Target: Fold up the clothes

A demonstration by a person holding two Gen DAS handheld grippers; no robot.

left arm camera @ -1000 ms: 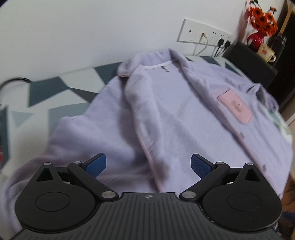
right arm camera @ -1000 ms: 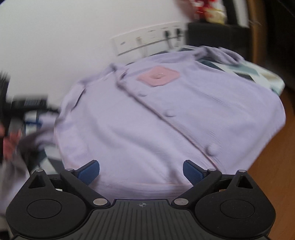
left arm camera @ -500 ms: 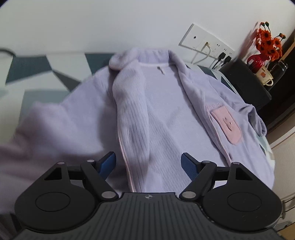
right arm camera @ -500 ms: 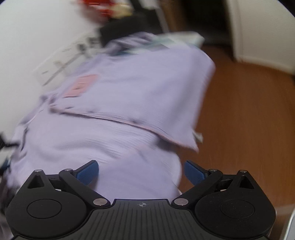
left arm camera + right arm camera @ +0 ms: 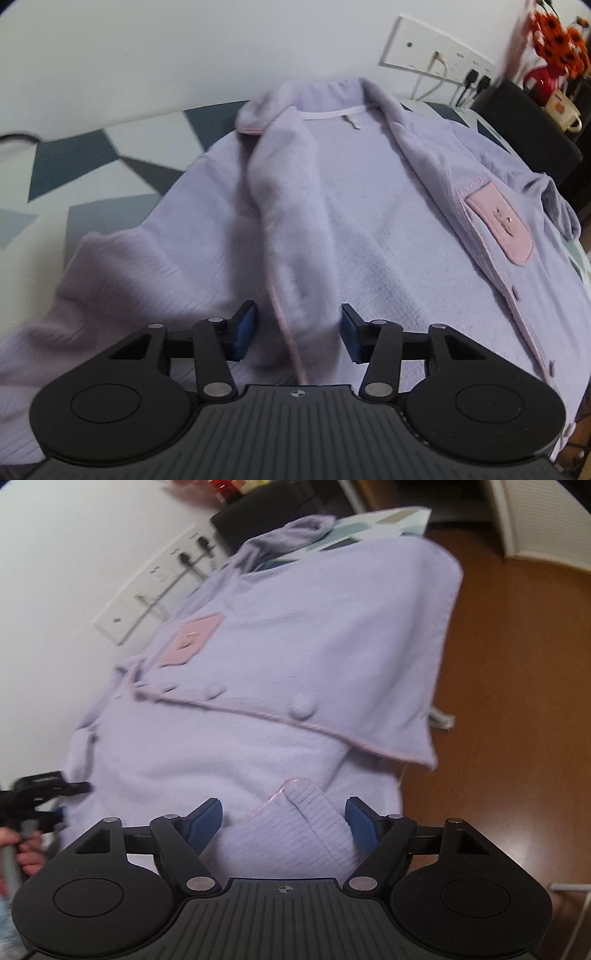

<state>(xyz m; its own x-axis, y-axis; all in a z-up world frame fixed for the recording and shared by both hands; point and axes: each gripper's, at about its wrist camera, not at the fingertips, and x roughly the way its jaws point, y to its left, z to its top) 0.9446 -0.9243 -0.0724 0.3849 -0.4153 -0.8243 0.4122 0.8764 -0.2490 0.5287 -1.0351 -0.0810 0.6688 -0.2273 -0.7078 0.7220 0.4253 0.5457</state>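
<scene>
A lilac fleece pyjama top (image 5: 369, 221) lies spread open, front up, on a bed cover (image 5: 96, 162) patterned with grey and white triangles, against a white wall with a socket strip (image 5: 436, 51). At the head end stand a black cabinet (image 5: 532, 122), a mug (image 5: 563, 109) and a red vase of orange flowers (image 5: 554, 37); wooden floor (image 5: 517, 701) shows past the bed's edge. A pink chest pocket (image 5: 498, 221) sits on the wearer's left panel, and 2 covered buttons (image 5: 301, 705) line its placket. The left gripper (image 5: 298, 334) tilts downward, jaws closing around the rolled, pink-piped front edge (image 5: 291, 258), pads not yet pressing. The right gripper (image 5: 284, 821) also slants downward, jaws closing around a turned-up ribbed hem corner (image 5: 306, 812).
</scene>
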